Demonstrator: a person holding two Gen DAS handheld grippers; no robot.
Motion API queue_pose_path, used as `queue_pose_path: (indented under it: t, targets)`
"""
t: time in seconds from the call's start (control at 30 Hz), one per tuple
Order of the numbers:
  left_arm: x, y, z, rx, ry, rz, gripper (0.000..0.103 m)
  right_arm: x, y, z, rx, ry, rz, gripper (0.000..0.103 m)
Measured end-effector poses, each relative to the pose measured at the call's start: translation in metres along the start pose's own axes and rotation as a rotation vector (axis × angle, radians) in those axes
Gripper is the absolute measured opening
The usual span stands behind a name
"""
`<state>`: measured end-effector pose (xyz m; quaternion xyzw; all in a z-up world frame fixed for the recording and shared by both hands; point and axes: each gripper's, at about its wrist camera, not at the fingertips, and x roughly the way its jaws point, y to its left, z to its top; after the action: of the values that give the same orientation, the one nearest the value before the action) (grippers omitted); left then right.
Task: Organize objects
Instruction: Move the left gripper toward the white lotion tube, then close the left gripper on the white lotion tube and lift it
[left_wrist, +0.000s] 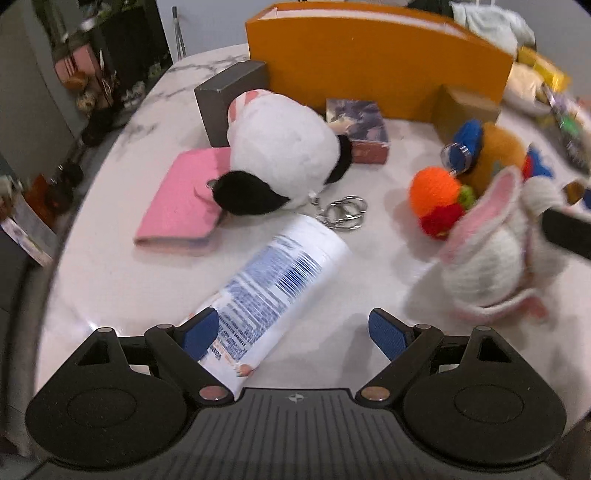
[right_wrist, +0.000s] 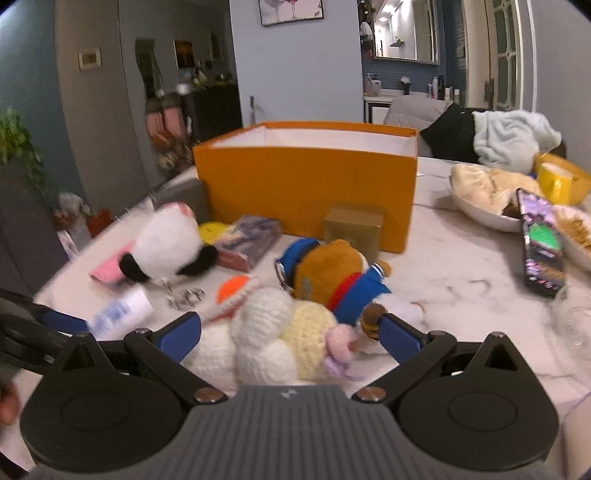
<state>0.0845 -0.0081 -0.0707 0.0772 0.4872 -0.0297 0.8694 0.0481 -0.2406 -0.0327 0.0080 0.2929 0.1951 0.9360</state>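
A white marble counter holds scattered toys and boxes. From the left wrist view, going left to right: a pink wallet lies flat, with a black-and-white plush panda resting partly on it. Just beside the panda lie metal key rings. A white tube lies on its side between the wide-open jaws of the left gripper, its lower end touching the left pad; nothing is gripped. Behind stands an open orange box. To the right lie a brown plush toy in blue clothes and a white crocheted bunny. In the right wrist view, the right gripper has its jaws spread wide around the bunny, not closed on it.
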Motion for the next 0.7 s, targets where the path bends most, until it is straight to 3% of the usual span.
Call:
queue_pose_path:
  t: [0.33, 0.4, 0.47, 0.57, 0.7]
  targets:
    - [0.015, 0.013, 0.013, 0.008, -0.043, -0.065, 0.101, 0.002, -0.016, 0.003, -0.034, 0.002, 0.062, 0.102]
    - [0.013, 0.010, 0.012, 0.023, -0.065, -0.069, 0.093, 0.000, -0.018, 0.002, -0.038, 0.003, 0.082, 0.102]
    - [0.009, 0.007, 0.013, 0.043, -0.077, -0.073, 0.065, -0.001, -0.018, 0.002, -0.046, 0.009, 0.094, 0.102]
    - [0.006, 0.007, 0.014, 0.056, -0.074, -0.100, 0.046, -0.003, -0.016, 0.001, -0.067, 0.013, 0.100, 0.102]
    - [0.002, 0.008, 0.014, 0.049, -0.063, -0.126, 0.038, -0.002, -0.018, 0.001, -0.069, 0.010, 0.092, 0.102]
